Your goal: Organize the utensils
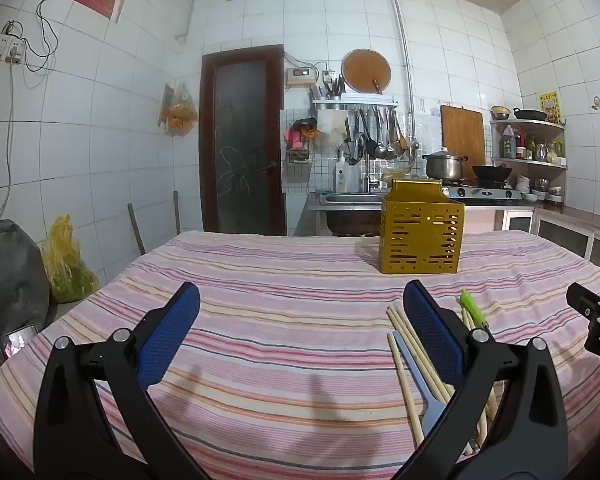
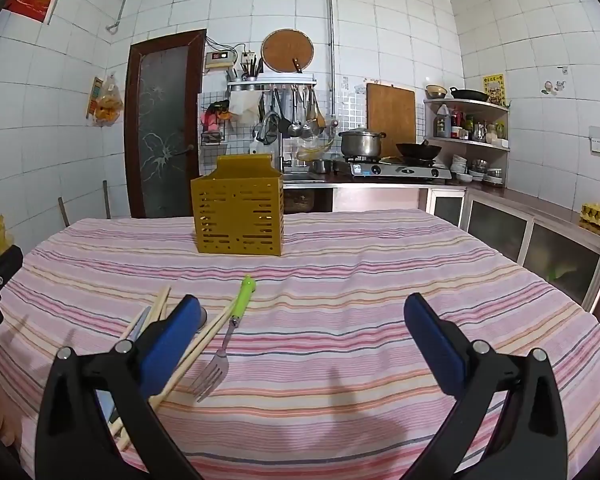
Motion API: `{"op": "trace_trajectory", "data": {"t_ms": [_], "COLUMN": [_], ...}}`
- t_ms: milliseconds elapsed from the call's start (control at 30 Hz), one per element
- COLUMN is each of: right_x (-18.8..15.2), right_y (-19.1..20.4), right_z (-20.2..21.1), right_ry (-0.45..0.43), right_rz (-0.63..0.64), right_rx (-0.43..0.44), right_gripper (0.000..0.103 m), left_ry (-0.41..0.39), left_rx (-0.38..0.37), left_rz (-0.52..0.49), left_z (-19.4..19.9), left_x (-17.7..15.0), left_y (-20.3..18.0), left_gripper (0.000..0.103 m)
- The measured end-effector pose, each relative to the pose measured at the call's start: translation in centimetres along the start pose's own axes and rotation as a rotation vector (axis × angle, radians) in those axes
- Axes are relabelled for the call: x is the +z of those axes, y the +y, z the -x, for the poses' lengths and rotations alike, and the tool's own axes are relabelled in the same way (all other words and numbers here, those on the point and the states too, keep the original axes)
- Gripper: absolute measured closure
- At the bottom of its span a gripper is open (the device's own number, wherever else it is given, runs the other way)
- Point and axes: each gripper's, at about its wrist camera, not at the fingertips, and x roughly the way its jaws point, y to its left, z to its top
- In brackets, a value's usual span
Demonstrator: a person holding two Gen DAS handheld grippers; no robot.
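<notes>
A yellow slotted utensil holder stands upright on the striped tablecloth; in the right wrist view it sits at the far middle-left. Wooden chopsticks, a grey-blue flat utensil and a green-handled fork lie in a loose pile on the cloth. In the right wrist view the fork lies tines toward me beside the chopsticks. My left gripper is open and empty, its right finger over the pile. My right gripper is open and empty, its left finger over the pile.
The table is covered by a pink striped cloth. Behind it are a kitchen counter with a stove, pot and wok, a sink and hanging ladles. A dark door stands at the back. Bags lie on the floor to the left.
</notes>
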Motion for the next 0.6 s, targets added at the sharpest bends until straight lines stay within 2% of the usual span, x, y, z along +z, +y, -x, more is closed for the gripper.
{"op": "trace_trajectory", "data": {"t_ms": [600], "right_x": [-0.06], "right_y": [0.34], "right_z": [-0.62], "right_ry": [0.004], "right_rz": [0.011], "right_rx": [-0.025], "right_gripper": [0.004], "left_ry": [0.006], "left_rx": [-0.001], "left_rz": [0.000], "left_z": [-0.37], "left_x": [-0.90], "left_y": [-0.66], "left_gripper": [0.005]}}
